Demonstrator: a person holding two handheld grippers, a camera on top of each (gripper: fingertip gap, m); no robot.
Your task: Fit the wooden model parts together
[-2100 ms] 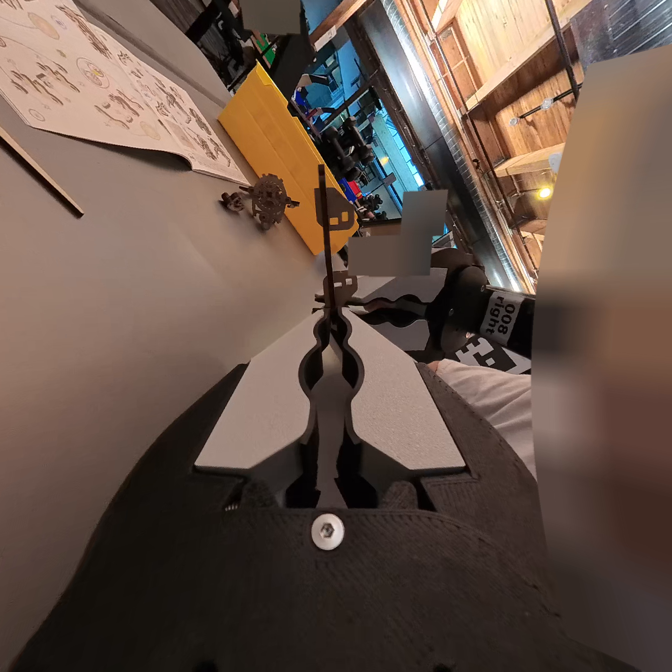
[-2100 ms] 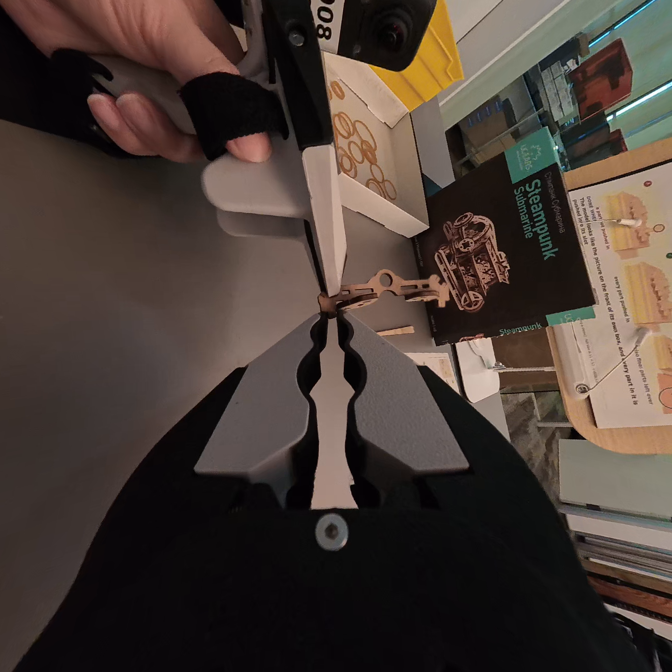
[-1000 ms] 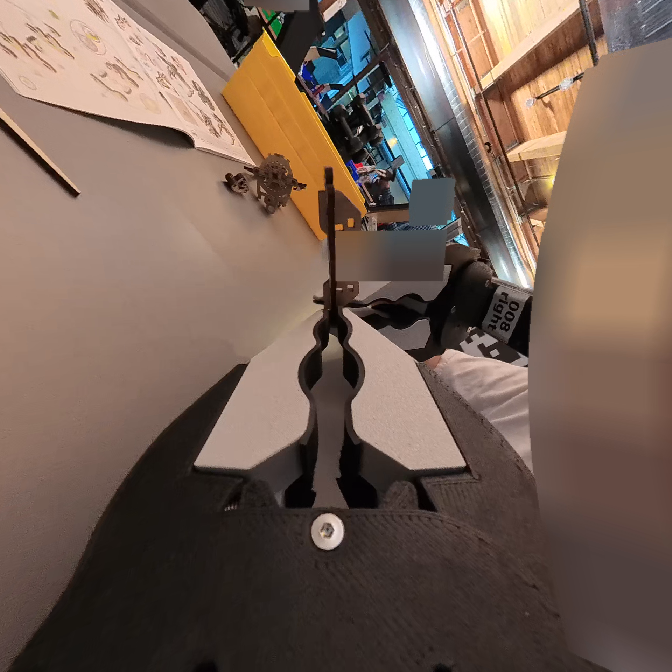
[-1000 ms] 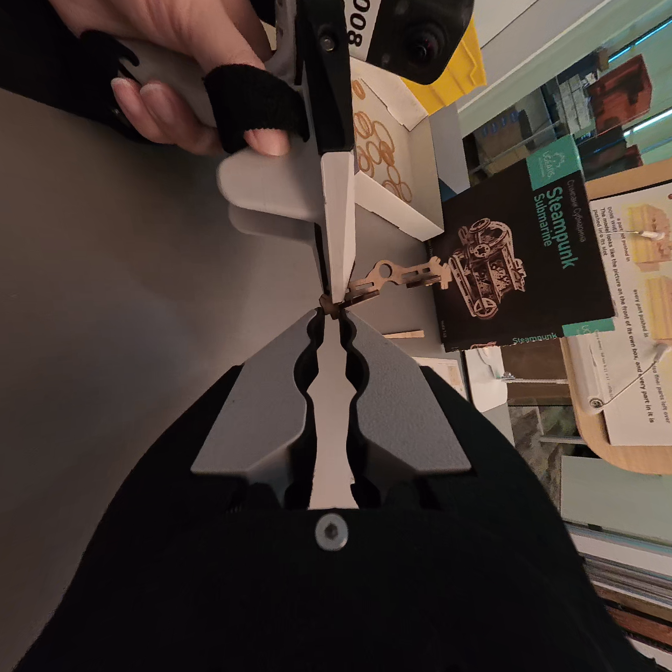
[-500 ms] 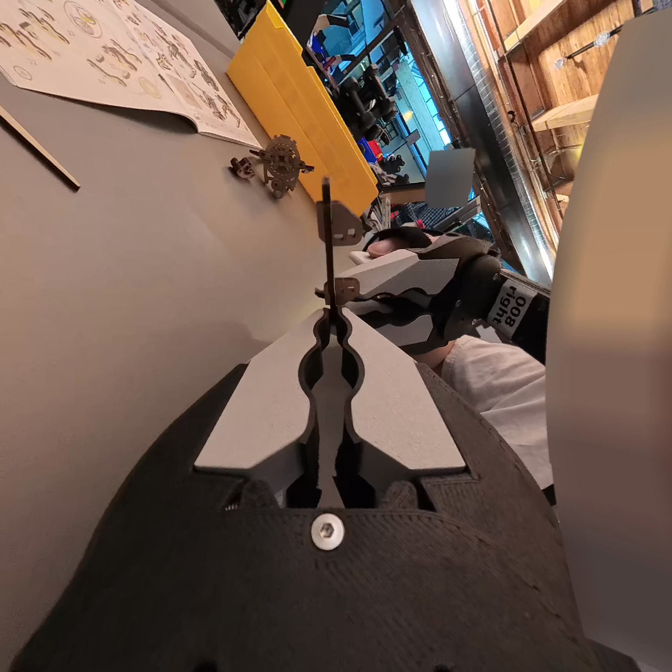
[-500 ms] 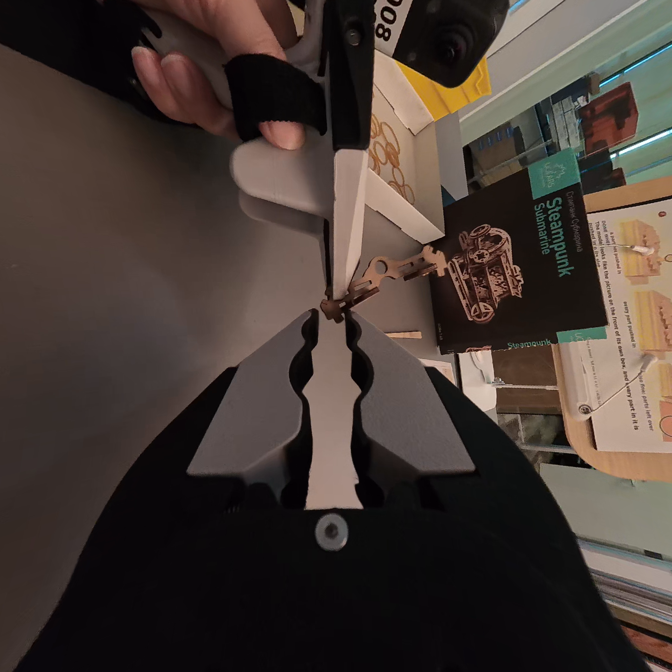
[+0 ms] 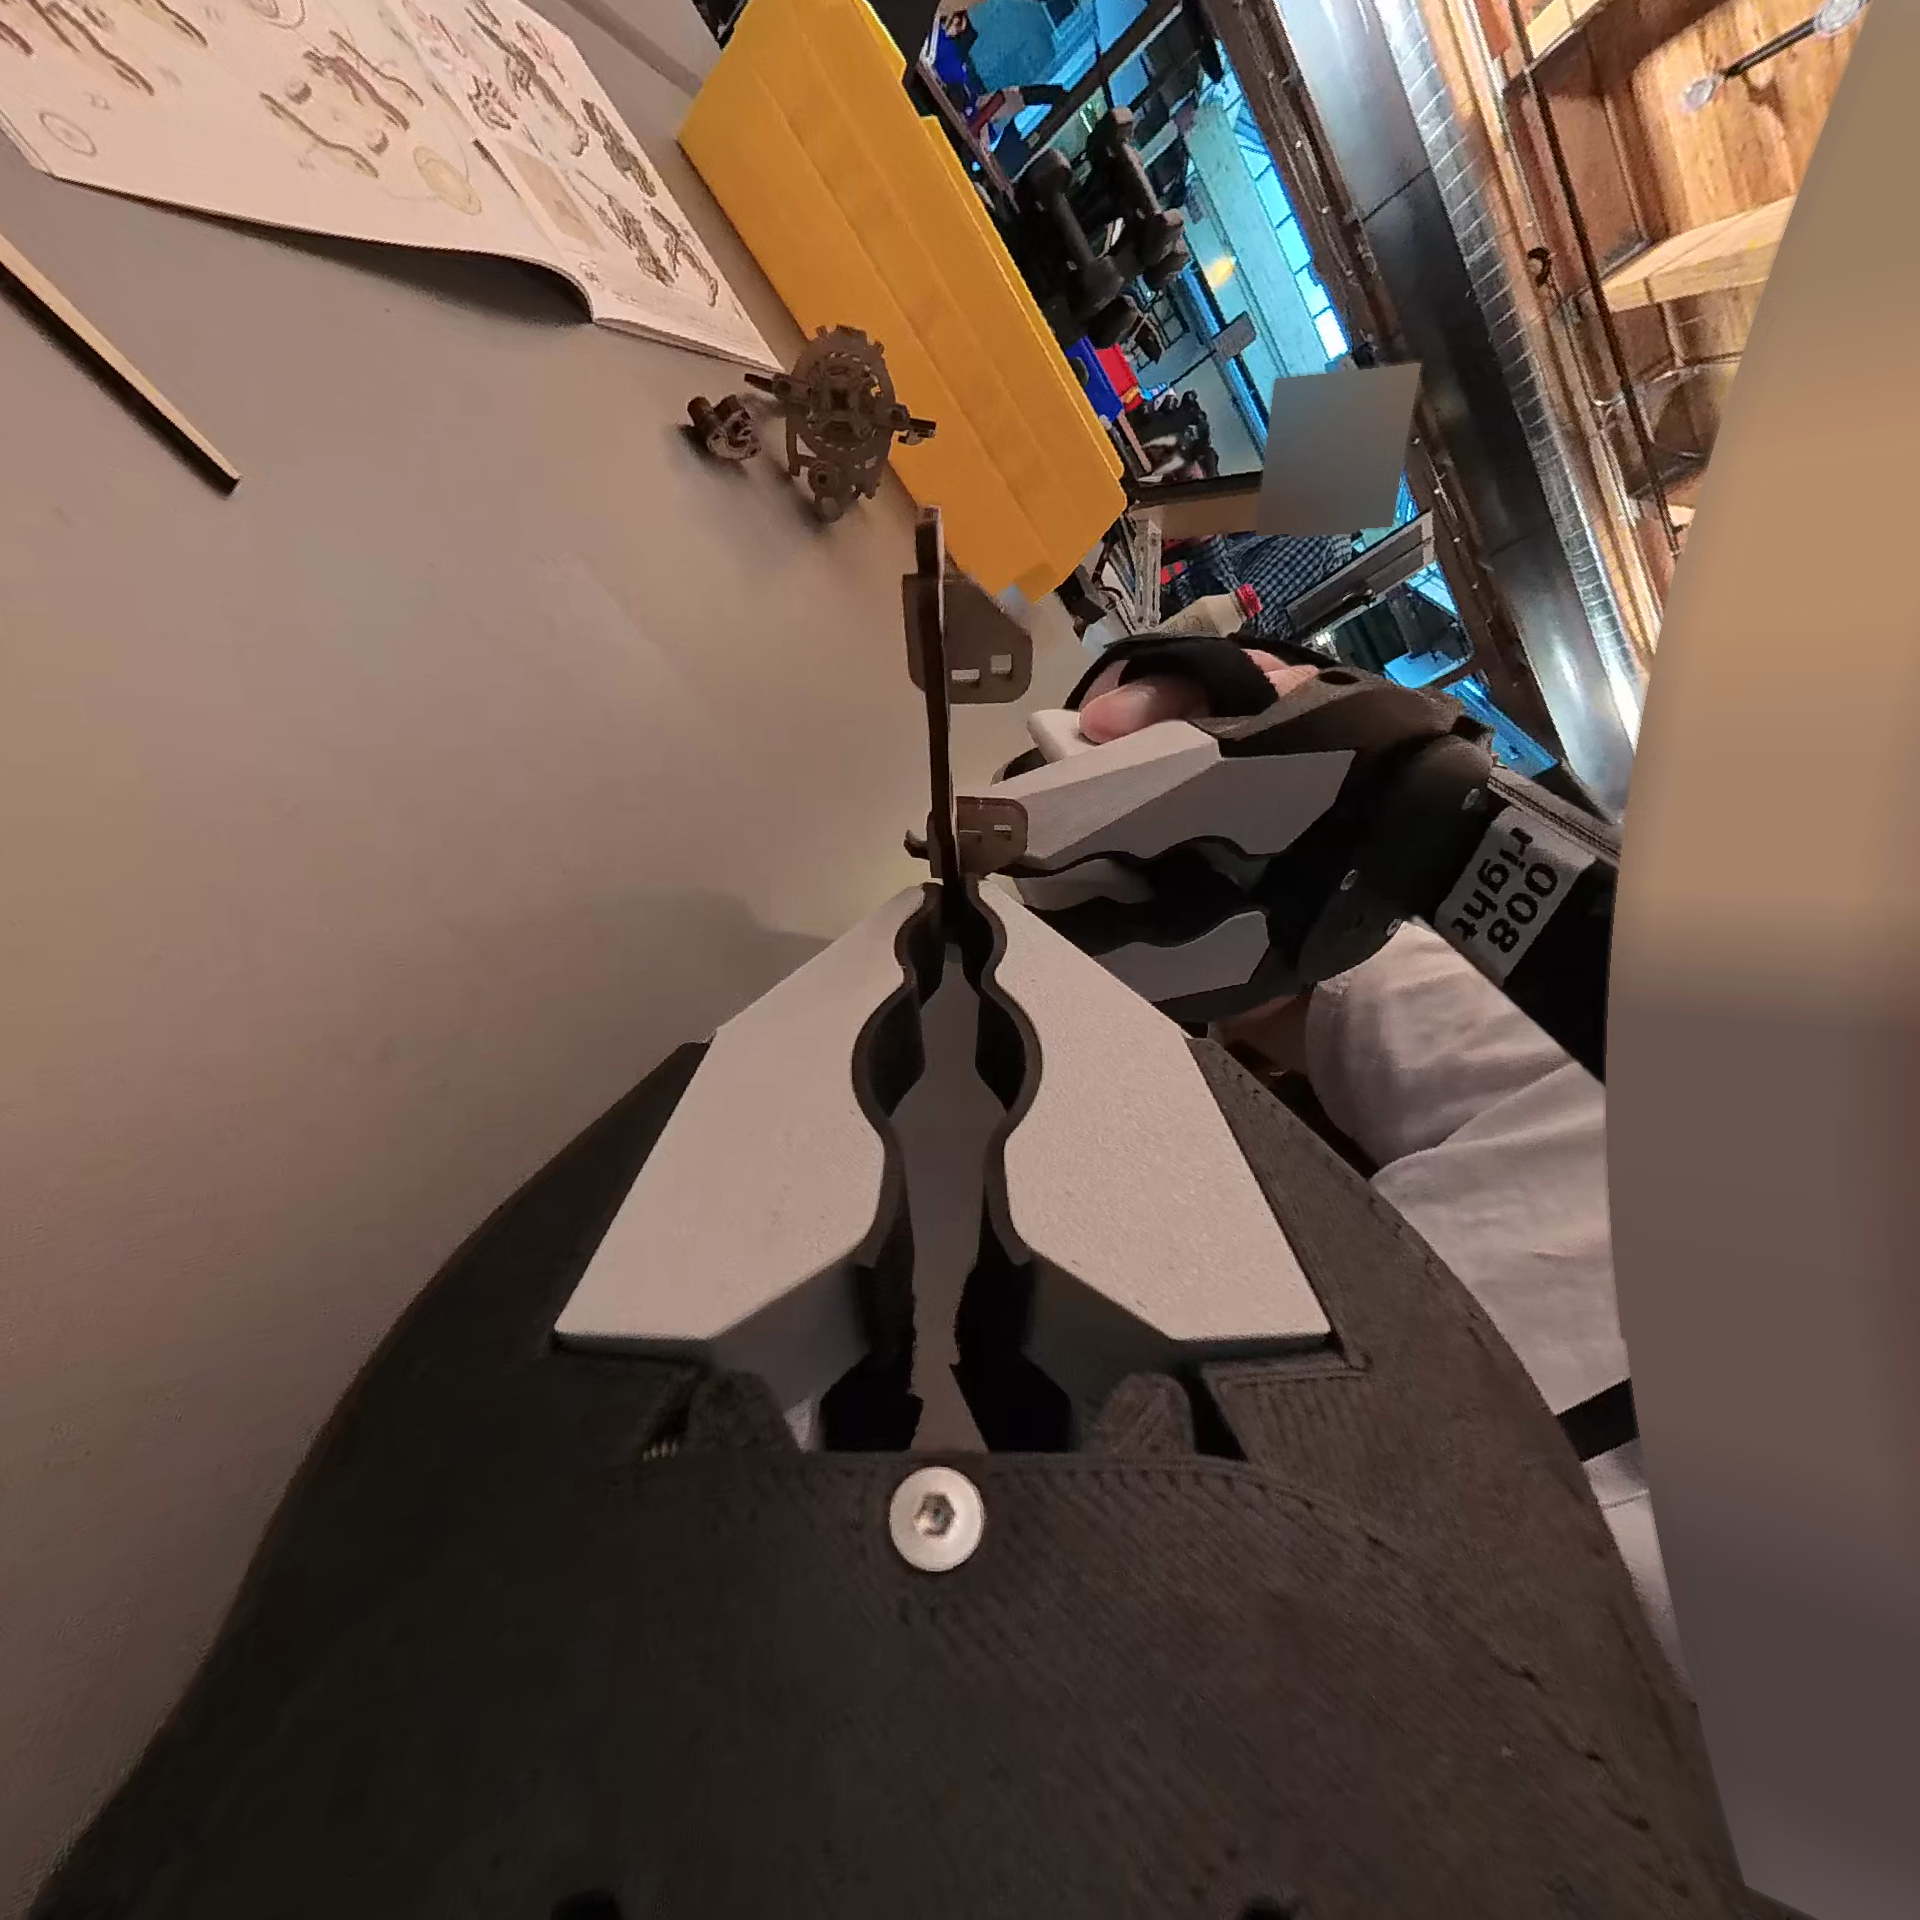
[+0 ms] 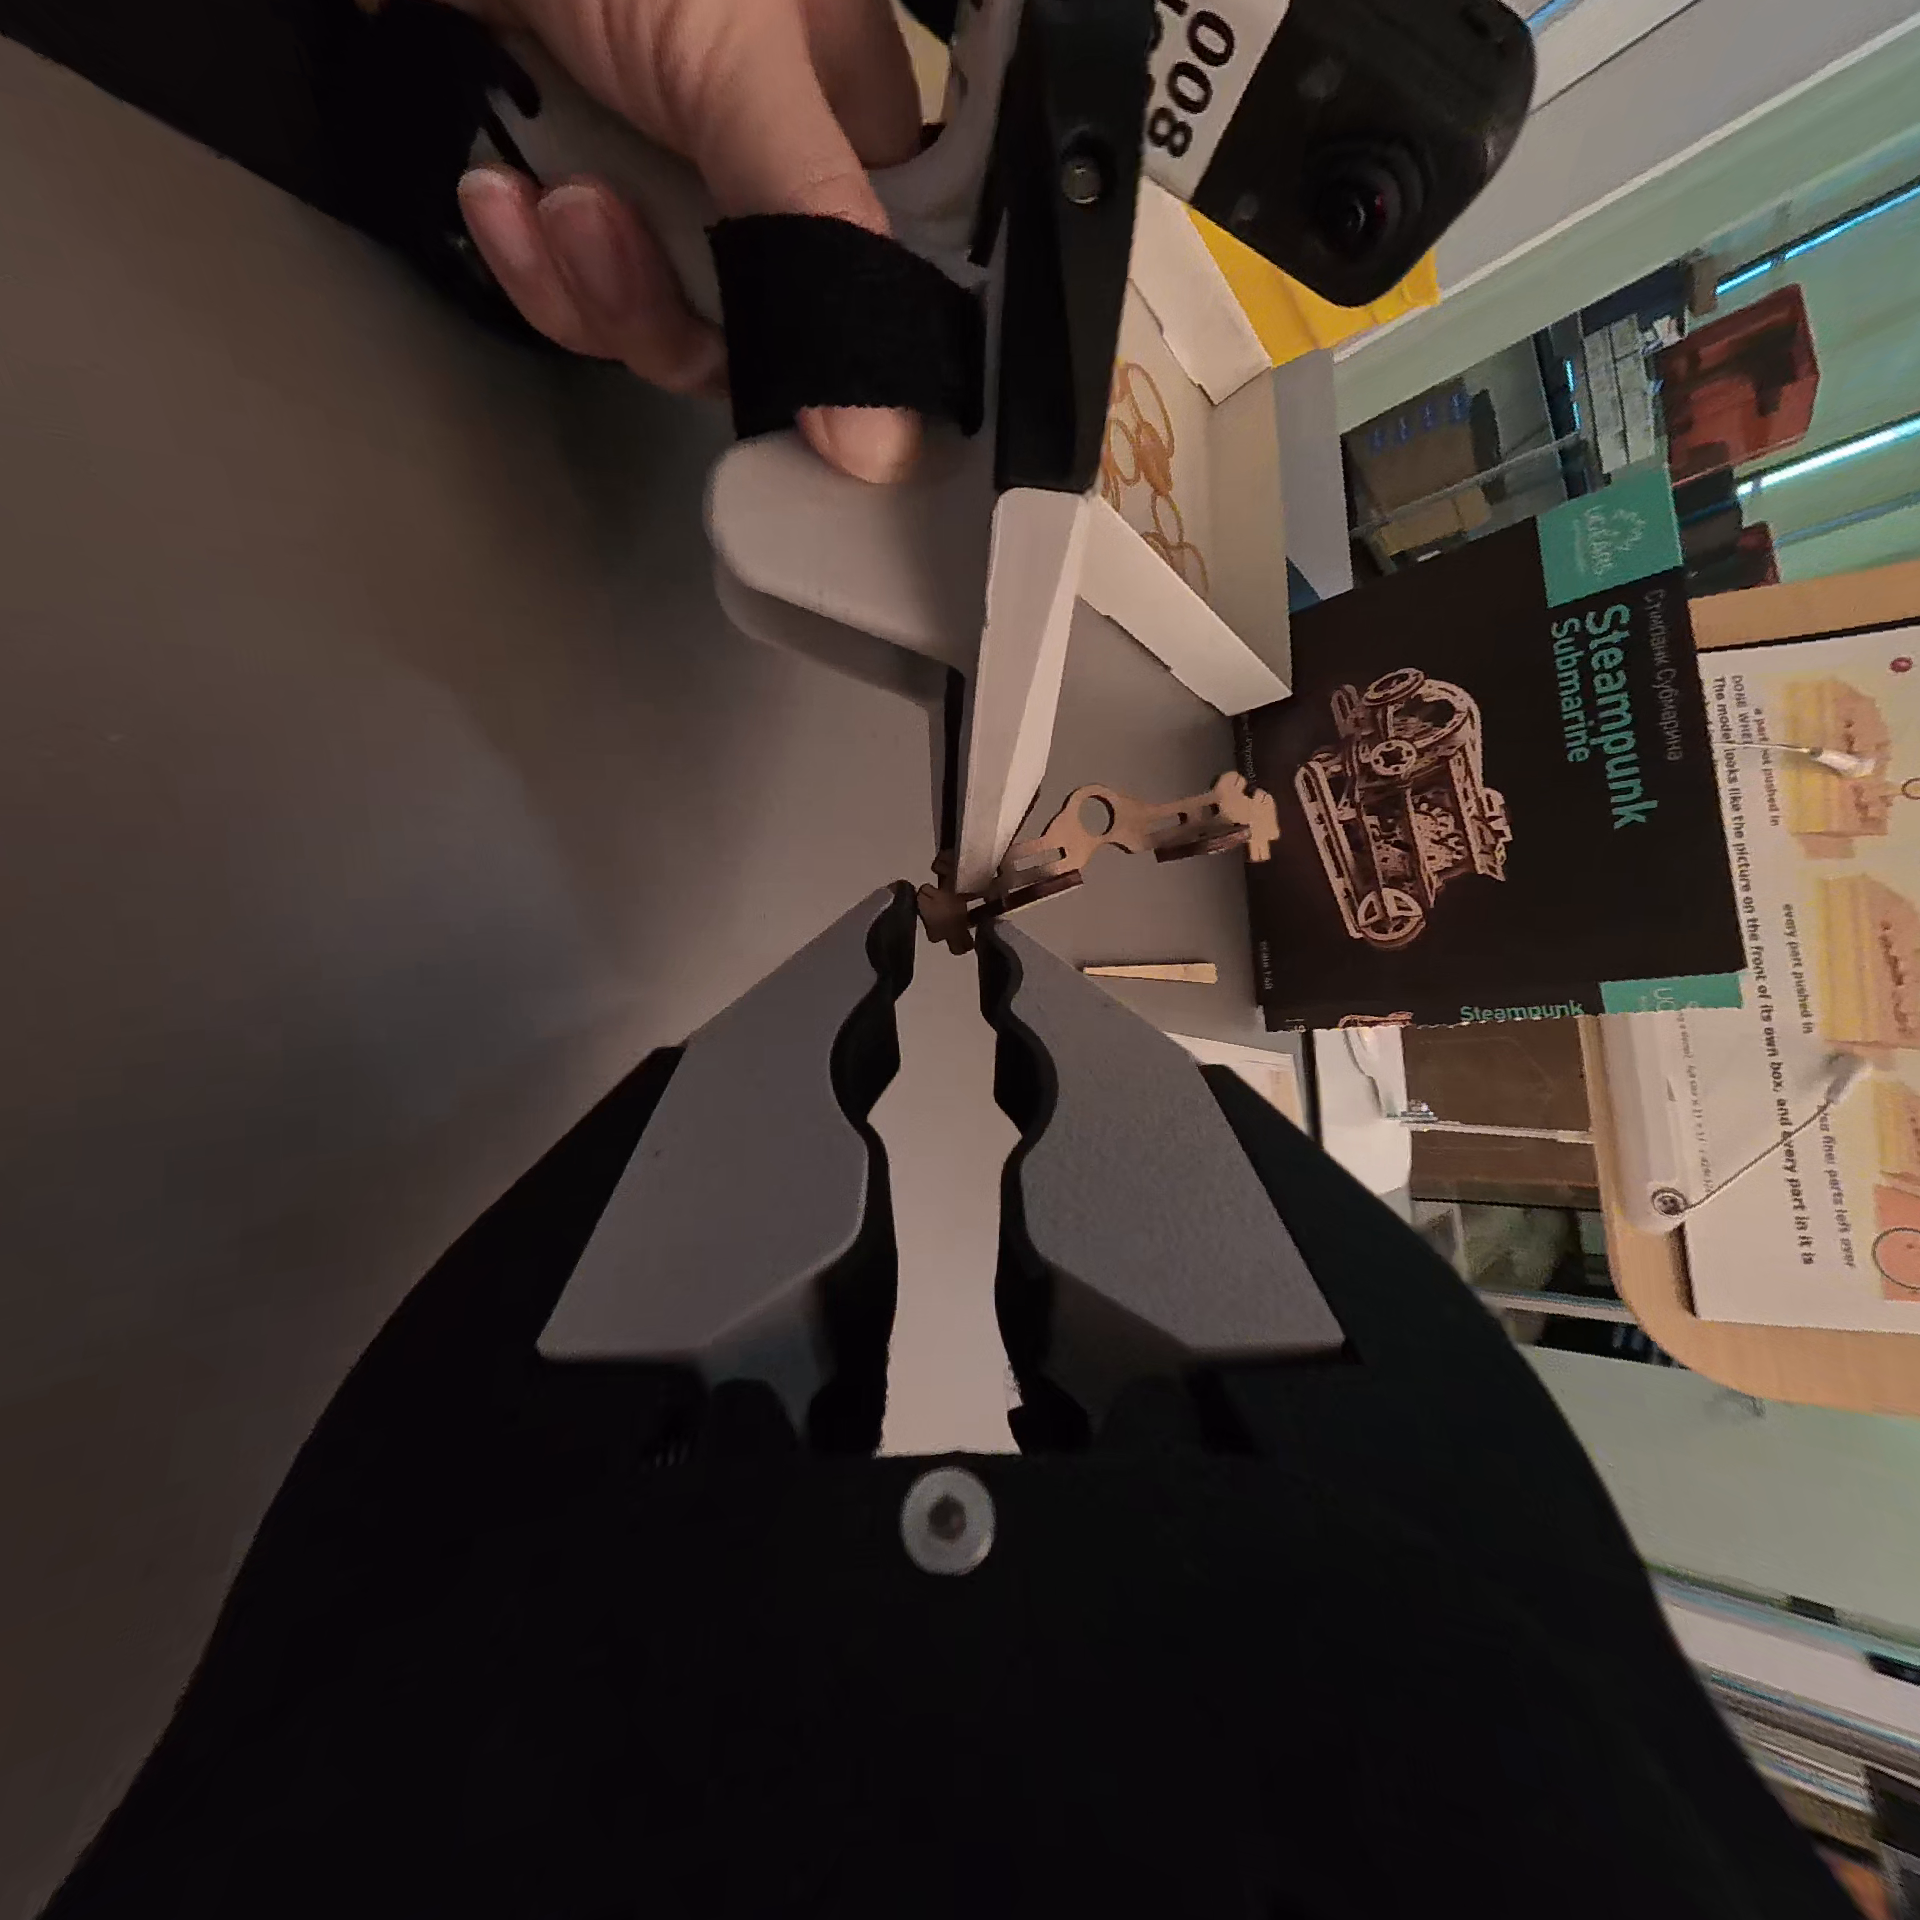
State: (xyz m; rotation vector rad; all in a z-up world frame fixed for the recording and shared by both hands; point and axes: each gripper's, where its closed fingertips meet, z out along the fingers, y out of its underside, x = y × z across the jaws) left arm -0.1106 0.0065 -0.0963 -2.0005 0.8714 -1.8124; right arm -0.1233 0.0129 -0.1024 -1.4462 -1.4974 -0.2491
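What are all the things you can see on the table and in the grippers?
Long flat wooden strip with side tabs: one, dark brown, pinched in the left gripper.
Small wooden cross-piece: one, tan, between the right gripper's fingertips.
Wooden gear assembly: one, brown, on the grey table.
Instruction booklet: one, white, open.
Yellow plastic bin: one, table edge.
Black model box: one, standing.
White cardboard tray with rings: one.
Left gripper: grey fingers, shut.
Right gripper: grey fingers, slightly parted.
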